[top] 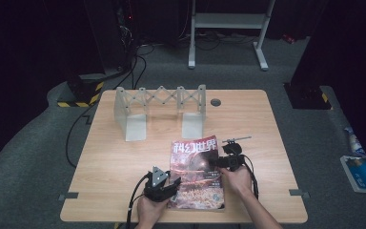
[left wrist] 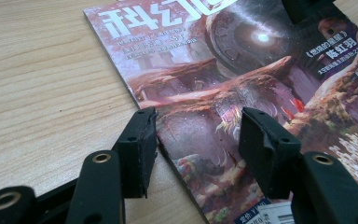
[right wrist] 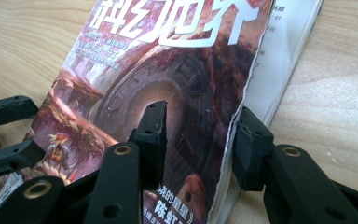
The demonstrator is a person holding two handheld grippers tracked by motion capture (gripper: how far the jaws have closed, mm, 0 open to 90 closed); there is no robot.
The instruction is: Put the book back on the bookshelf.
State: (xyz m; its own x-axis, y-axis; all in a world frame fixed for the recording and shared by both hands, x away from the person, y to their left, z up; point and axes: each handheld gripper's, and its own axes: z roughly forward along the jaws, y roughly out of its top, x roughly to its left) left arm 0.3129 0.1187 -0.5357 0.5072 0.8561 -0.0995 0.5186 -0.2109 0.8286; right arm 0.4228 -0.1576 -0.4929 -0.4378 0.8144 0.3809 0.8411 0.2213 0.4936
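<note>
Left gripper (left wrist: 198,135) open, straddling the magazine's (top: 194,174) spine edge. Right gripper (right wrist: 200,130) open, straddling the page edge; nothing clamped.

Your magazine (left wrist: 242,79) has a glossy printed paper cover; its page edges look matt white. Beneath the magazine, the table (left wrist: 42,79) is pale wood grain, smooth and matt. Your left gripper (left wrist: 196,140) is matt black plastic with brass-coloured rivets.
</note>
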